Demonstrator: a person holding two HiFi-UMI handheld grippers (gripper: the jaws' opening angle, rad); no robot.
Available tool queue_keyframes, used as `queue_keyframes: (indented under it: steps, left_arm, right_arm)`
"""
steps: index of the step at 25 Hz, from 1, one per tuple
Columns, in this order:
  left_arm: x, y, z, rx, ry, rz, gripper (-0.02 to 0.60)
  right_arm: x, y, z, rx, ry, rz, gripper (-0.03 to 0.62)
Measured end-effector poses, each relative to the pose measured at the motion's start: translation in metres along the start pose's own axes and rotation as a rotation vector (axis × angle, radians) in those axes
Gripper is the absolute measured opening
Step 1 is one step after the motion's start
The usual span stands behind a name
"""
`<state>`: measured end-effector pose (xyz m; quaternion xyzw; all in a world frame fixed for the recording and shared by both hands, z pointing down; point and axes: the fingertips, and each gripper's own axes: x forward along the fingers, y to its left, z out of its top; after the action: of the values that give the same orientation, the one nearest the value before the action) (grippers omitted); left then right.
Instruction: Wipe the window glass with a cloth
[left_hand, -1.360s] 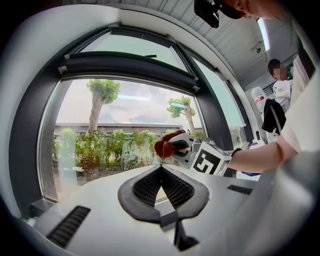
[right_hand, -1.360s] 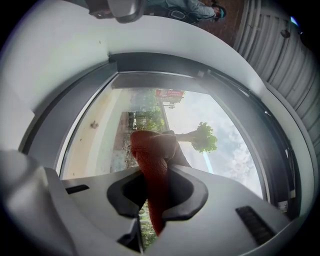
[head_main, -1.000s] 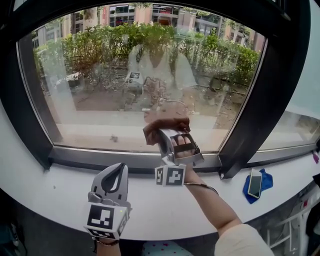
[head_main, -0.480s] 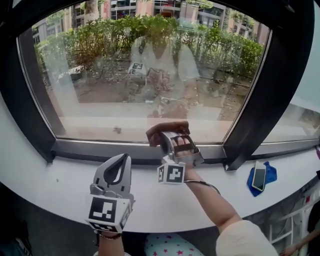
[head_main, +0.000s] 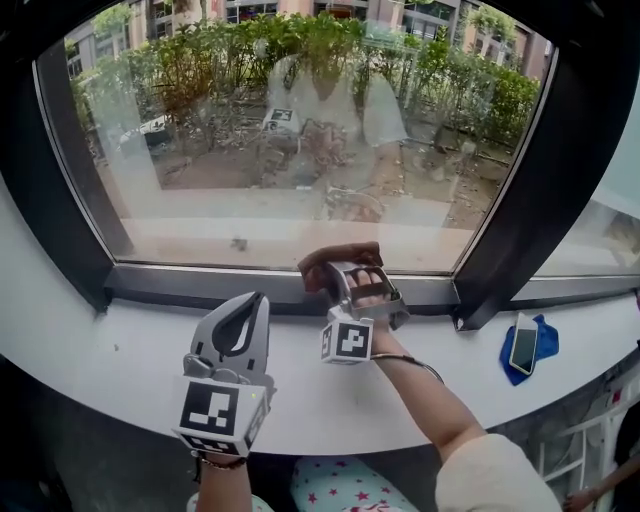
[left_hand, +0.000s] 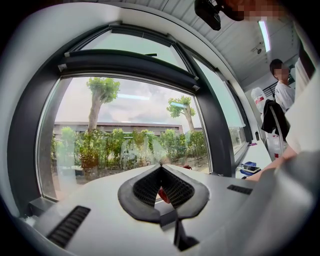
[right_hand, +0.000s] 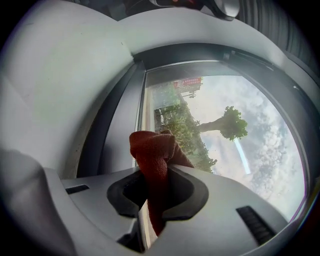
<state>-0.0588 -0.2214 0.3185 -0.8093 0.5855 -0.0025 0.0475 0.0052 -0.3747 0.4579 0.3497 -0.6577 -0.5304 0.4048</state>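
Note:
The window glass (head_main: 300, 150) fills the upper head view, with shrubs and buildings behind it. My right gripper (head_main: 347, 268) is shut on a rust-red cloth (head_main: 335, 256) at the bottom edge of the pane, just above the dark lower frame. In the right gripper view the cloth (right_hand: 152, 152) bunches up out of the closed jaws of the right gripper (right_hand: 156, 176), close to the glass (right_hand: 225, 130). My left gripper (head_main: 253, 304) hovers over the white sill, shut and empty, left of the right one. In its own view the left gripper (left_hand: 161, 169) points at the glass (left_hand: 125, 130).
A curved white sill (head_main: 120, 370) runs under the window. A thick dark frame post (head_main: 525, 190) stands to the right of the pane. On the sill at the far right a phone (head_main: 523, 342) lies on a blue cloth (head_main: 543, 340). A person (left_hand: 282, 92) stands far right.
My right gripper has carried the cloth down the pane to its bottom edge. The left gripper has stayed over the sill, shut.

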Motion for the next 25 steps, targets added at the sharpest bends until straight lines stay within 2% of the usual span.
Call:
queue_keyframes:
  steps: [15,18,21,23,25]
  left_arm:
    - [-0.001,-0.001,0.001,-0.006,-0.011,-0.002,0.02]
    - [-0.003,-0.001,-0.002,0.006,-0.003,-0.004,0.02]
    - [-0.004,-0.001,-0.002,0.01,0.001,-0.002,0.02]
    - [-0.006,0.001,0.0,0.018,0.002,0.003,0.02]
    - [-0.009,0.003,0.0,0.028,0.004,0.01,0.02]
  right_arm:
    - [0.005,0.022,-0.003,0.026,0.015,0.084,0.061]
    - [0.002,0.029,-0.004,0.059,0.024,0.154,0.061]
    - [-0.009,0.03,0.003,0.158,-0.006,0.25,0.066]
    - [-0.024,0.009,0.015,0.183,-0.059,0.212,0.066]
    - [-0.04,-0.024,0.026,0.17,-0.106,0.127,0.066]
